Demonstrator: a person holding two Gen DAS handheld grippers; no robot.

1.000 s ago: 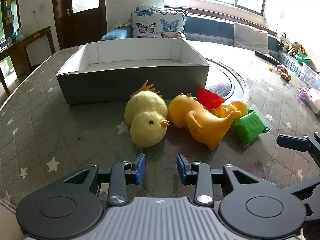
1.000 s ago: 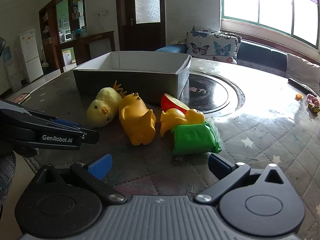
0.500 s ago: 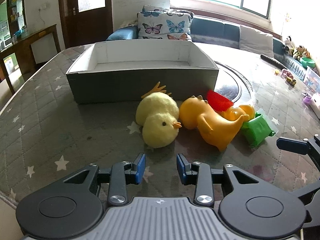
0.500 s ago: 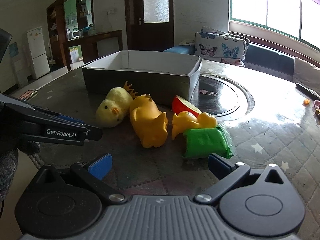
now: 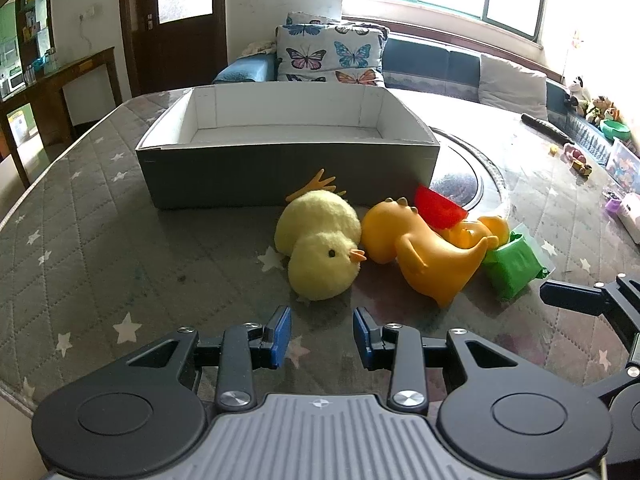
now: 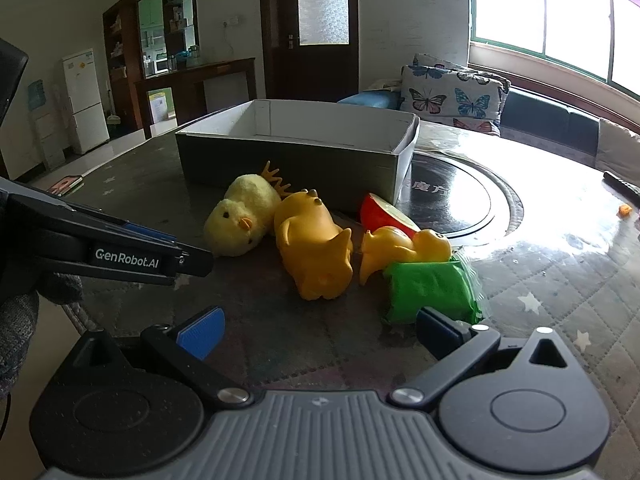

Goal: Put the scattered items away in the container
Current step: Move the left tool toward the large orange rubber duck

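Observation:
A grey box [image 5: 224, 172] with a white inside stands open on the table; it also shows in the right wrist view [image 6: 280, 160]. In front of it lie a yellow plush chick [image 5: 320, 248] [image 6: 240, 216], an orange toy dinosaur [image 5: 428, 256] [image 6: 316, 252], a red slice toy [image 5: 438, 210] [image 6: 384, 216], a small orange duck [image 5: 480, 232] [image 6: 404, 248] and a green packet [image 5: 514, 268] [image 6: 432, 294]. My left gripper [image 5: 322, 336] is open and empty, just short of the chick. My right gripper [image 6: 316, 332] is wide open and empty, near the green packet.
The table [image 5: 100, 240] has a quilted star cover and a dark round glass inset [image 6: 460, 204]. Small toys and a remote [image 5: 544, 126] lie at the far right. A sofa with butterfly cushions [image 5: 328, 56] stands behind the table. The left gripper's side [image 6: 128, 256] crosses the right wrist view.
Both grippers have moved right and a little closer to the toys. The toys and box have not moved. Both jaws stay open as before.

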